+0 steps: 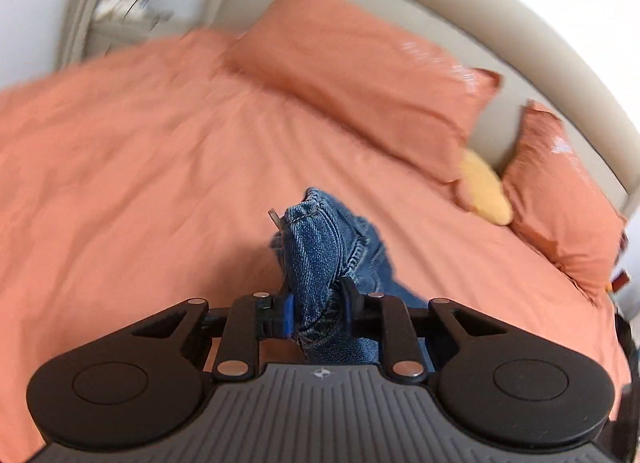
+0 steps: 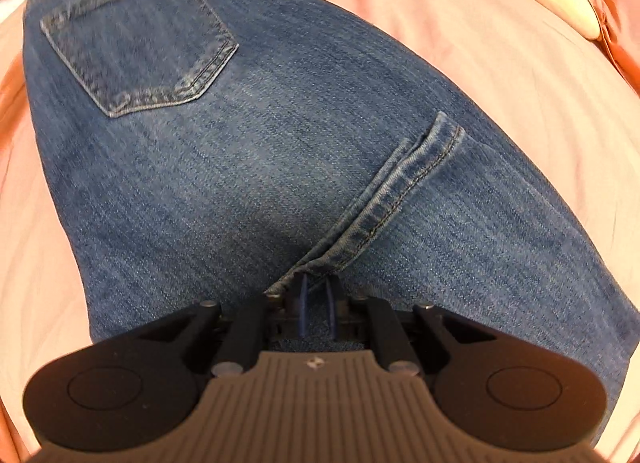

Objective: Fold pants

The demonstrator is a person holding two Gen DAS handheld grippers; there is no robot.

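Observation:
Blue jeans (image 2: 280, 143) lie flat on the salmon bed cover (image 2: 520, 83), back pocket (image 2: 140, 43) facing up. A stitched leg hem (image 2: 400, 199) is folded onto the seat and runs down into my right gripper (image 2: 316, 277), whose jaws are nearly together and pinch the hem's end. In the left wrist view my left gripper (image 1: 308, 231) is shut on a bunched fold of the jeans (image 1: 316, 255), lifted above the bed cover (image 1: 140, 183). The denim hides its right finger. Only the left fingertip (image 1: 274, 219) shows.
Two salmon pillows (image 1: 360, 75) (image 1: 560, 199) lean on a beige curved headboard (image 1: 440, 19), with a yellow cushion (image 1: 486, 193) between them. A blurred nightstand (image 1: 128, 19) with cables stands beyond the bed's far left corner. The cover spreads wide to the left.

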